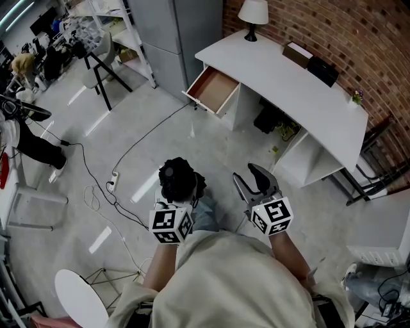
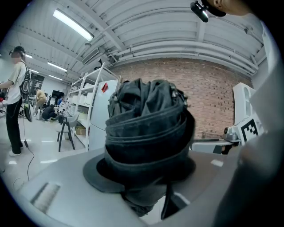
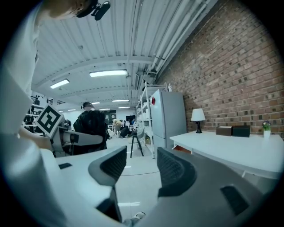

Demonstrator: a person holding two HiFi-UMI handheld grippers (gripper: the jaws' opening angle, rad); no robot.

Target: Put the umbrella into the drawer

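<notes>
A folded black umbrella [image 1: 177, 178] stands upright between the jaws of my left gripper [image 1: 181, 191], which is shut on it. In the left gripper view the umbrella [image 2: 146, 119] fills the middle and hides most of the pads. To its right, my right gripper [image 1: 255, 181] is open with nothing between its fingers; the right gripper view shows a bare gap in my right gripper [image 3: 142, 166]. Ahead, the white desk [image 1: 301, 96] has its left drawer [image 1: 213, 90] pulled open, with a brown, bare bottom. That drawer [image 3: 182, 149] shows faintly in the right gripper view.
A lamp [image 1: 253, 16] and dark boxes [image 1: 322, 69] stand on the desk by the brick wall. A cable [image 1: 138, 144] and power strip [image 1: 113, 182] lie on the floor at left. A stool [image 1: 99, 64] stands beyond. A person [image 2: 15, 97] stands far left.
</notes>
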